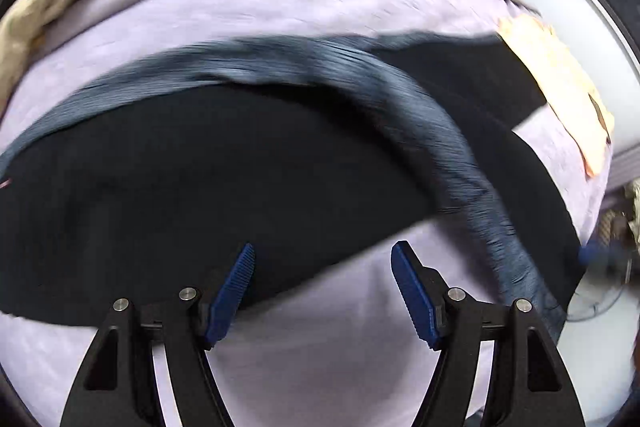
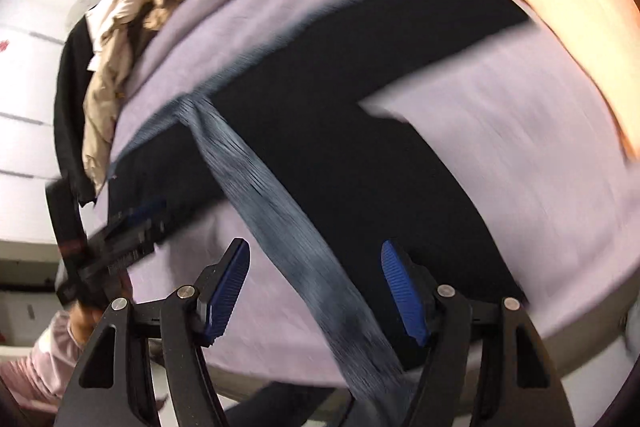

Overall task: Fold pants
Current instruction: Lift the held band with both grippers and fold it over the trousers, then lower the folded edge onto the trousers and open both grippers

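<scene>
Hovering over a lilac sheet (image 1: 304, 339), the left gripper (image 1: 322, 293) has its jaws spread wide with nothing between them. The right gripper (image 2: 316, 293) is likewise wide open, a grey-blue ribbed band (image 2: 276, 215) passing beneath the gap; contact cannot be judged. Beyond both, the black pants (image 1: 208, 187) lie spread flat on the sheet, legs extending away. Farther off, a crumpled beige garment (image 2: 136, 27) sits near the sheet's far edge.
</scene>
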`<state>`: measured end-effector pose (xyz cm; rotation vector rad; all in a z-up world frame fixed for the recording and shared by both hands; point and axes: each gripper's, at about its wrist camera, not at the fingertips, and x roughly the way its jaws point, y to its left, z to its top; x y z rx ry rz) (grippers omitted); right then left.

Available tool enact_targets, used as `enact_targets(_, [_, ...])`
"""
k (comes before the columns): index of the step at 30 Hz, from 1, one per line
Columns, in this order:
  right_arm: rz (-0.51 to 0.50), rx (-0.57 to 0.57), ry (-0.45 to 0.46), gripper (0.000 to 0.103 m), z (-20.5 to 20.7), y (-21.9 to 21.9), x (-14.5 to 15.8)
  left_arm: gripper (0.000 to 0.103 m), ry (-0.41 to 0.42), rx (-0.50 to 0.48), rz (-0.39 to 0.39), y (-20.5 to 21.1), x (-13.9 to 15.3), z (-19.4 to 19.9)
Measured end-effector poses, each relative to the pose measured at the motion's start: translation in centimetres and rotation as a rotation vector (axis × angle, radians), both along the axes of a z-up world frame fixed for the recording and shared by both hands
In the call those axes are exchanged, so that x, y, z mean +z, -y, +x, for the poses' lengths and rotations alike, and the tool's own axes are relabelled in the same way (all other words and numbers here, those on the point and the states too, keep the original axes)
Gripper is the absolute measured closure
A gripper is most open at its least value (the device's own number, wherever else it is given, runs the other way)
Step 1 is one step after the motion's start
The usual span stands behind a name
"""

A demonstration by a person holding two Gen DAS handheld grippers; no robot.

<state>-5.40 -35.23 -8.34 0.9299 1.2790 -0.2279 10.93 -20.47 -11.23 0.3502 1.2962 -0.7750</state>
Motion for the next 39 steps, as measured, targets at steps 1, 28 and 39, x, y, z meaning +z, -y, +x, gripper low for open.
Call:
enact_targets(1, [0.054,-0.045,-0.016,0.03,-2.2,0.0,-1.0,0.031,-0.004,-0.006,0.001,0.9,-0.2,-0.3])
enact_targets(28, [0.107,-0.18,0.396,0.099,9.3,21.5,3.6,0.024,0.089,0.125,0.002,14.0,0.9,6.9])
enact_targets(39, [-0.239,0.029,0.188,0.061,12.0,24.5,2.7,0.024,0.195,0.281,0.054,13.6,2.3,11.2])
